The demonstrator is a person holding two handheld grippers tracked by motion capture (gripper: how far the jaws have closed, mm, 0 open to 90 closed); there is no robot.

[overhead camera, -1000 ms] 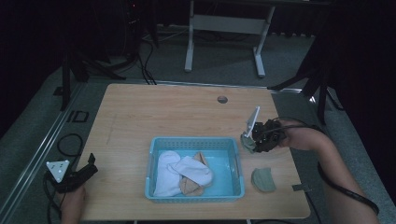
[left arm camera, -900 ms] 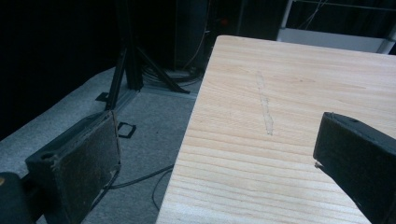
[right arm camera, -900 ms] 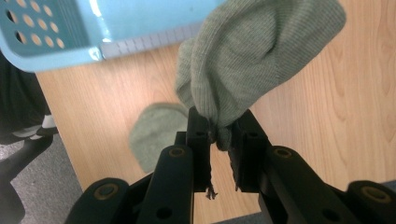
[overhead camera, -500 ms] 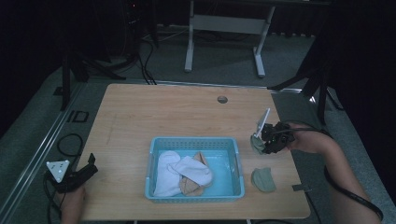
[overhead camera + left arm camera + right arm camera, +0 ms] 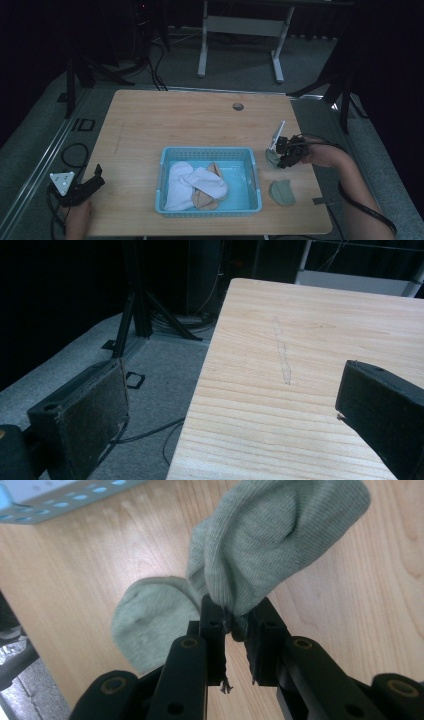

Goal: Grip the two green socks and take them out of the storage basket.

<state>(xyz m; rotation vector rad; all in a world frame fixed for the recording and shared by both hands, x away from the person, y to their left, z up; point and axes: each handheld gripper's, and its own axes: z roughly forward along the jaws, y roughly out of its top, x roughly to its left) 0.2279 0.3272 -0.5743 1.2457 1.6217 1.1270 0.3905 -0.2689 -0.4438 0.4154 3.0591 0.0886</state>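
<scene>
High view first: the right gripper (image 5: 276,156) hangs just off the right wall of the blue basket (image 5: 254,172), and there's a grey-green sock (image 5: 272,158) dangling from its tip, pinched at the jaws. Just below that claw, on the bare wooden table (image 5: 175,120), lies a second grey-green sock (image 5: 282,192), flat and apart from the hanging one. To the claw's left, inside the basket, sits a heap of white socks (image 5: 192,182) over a tan sock (image 5: 204,199). Way over at the table's near left corner, the left gripper (image 5: 95,180) rests low by the edge, a hand (image 5: 77,220) behind it.

Left gripper view now: the two black jaws stand wide apart, nothing between them, one over the grey floor (image 5: 150,370) and one over the tabletop's edge (image 5: 300,350).

Right gripper view: here's the grip up close. The jaws are pressed tight on a bunched fold of the grey-green sock (image 5: 270,540), which balloons out beyond the tips. Past the claw, to its left, the second grey-green sock (image 5: 150,620) lies on the wood, and the basket's corner (image 5: 60,502) peeks in farther off.
</scene>
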